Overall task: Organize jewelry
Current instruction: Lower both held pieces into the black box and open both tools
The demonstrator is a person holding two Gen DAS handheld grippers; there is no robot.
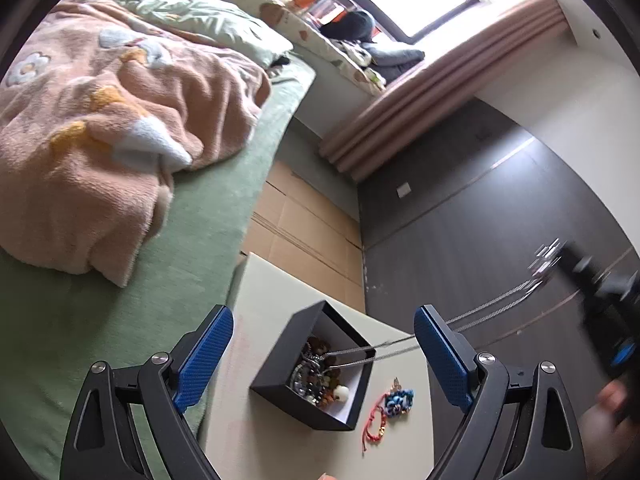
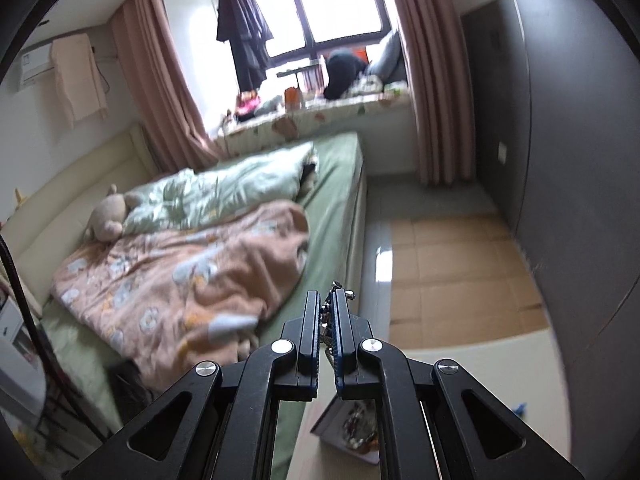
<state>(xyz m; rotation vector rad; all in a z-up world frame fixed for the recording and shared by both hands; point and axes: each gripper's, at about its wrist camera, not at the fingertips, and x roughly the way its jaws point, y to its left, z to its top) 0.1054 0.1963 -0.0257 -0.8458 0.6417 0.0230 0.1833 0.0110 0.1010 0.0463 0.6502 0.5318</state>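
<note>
A black jewelry box (image 1: 280, 364) with a white inside stands on the pale table (image 1: 272, 288) and holds several bead bracelets and a watch. A silver chain necklace (image 1: 492, 305) stretches taut from the box up to my right gripper (image 1: 560, 258), blurred at the far right. In the right wrist view my right gripper (image 2: 328, 304) is shut on the chain (image 2: 329, 300), high above the box (image 2: 344, 420). My left gripper (image 1: 324, 328) is open and empty above the box. A red string bracelet (image 1: 374, 420) and a blue ornament (image 1: 398, 398) lie right of the box.
A bed with a green sheet (image 1: 192, 248) and a pink blanket (image 1: 92, 128) lies left of the table. Cardboard sheets (image 1: 304, 220) cover the floor beyond. A dark wardrobe (image 1: 480, 216) stands at the right.
</note>
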